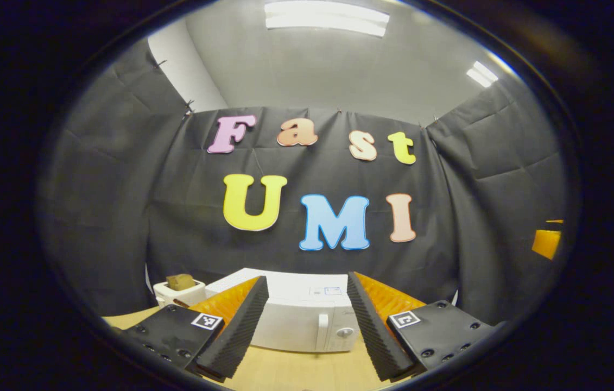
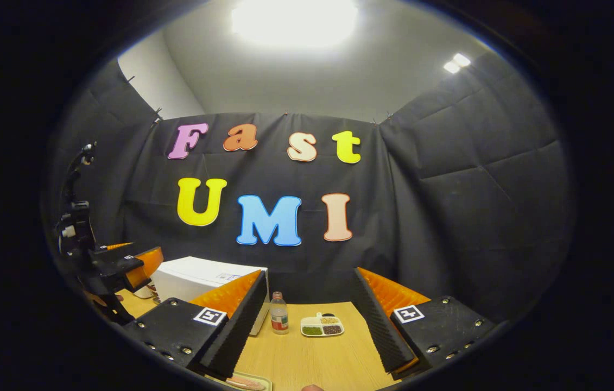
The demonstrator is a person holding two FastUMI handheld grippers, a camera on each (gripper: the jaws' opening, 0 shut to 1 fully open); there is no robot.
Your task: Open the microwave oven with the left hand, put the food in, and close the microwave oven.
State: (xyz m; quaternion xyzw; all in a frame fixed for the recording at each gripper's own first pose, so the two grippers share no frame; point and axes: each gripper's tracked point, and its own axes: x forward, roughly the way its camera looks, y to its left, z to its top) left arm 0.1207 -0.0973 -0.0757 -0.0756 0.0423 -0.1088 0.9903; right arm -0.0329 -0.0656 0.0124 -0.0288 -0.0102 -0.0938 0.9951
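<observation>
Bench [image 1: 296, 372] in booth; microwave [image 1: 296, 320] shut, ahead between left gripper [image 1: 307, 326] jaws, spread, empty; right gripper [image 2: 307, 326] same; risk: missing handle [image 1: 322, 331].

Left gripper view sat low over the table [image 1: 285, 369], facing the microwave [image 1: 296, 320] front-on, near. Right gripper view sat farther right of the microwave [image 2: 198, 279], facing the back wall. Both shared the microwave and table.
</observation>
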